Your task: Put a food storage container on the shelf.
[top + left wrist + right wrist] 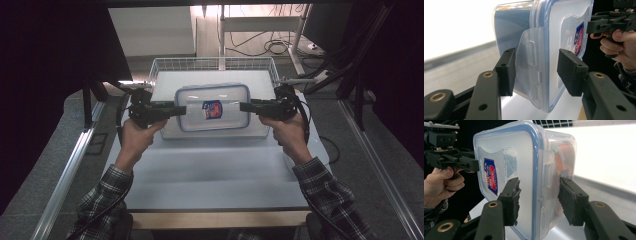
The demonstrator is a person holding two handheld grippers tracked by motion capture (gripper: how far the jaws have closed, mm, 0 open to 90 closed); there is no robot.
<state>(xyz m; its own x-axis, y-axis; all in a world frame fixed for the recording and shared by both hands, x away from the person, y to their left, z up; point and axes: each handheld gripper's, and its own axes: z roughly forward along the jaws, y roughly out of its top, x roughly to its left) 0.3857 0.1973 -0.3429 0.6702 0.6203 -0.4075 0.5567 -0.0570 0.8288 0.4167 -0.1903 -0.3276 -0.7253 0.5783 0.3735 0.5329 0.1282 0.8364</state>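
Now both sets of jaws sit half closed, left gripper (181,110) and right gripper (245,106) each clamping one end of the clear rectangular plastic box with its blue-rimmed lid (212,107), above the white counter (210,165). Keep both hands level. Its red-and-blue label (212,109) is unreadable.

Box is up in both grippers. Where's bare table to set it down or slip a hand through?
The near half of the table, between the two forearms and the front edge, is bare. The far end is crowded: the wire basket sits there, with the box held above a white tray between the left gripper and right gripper.
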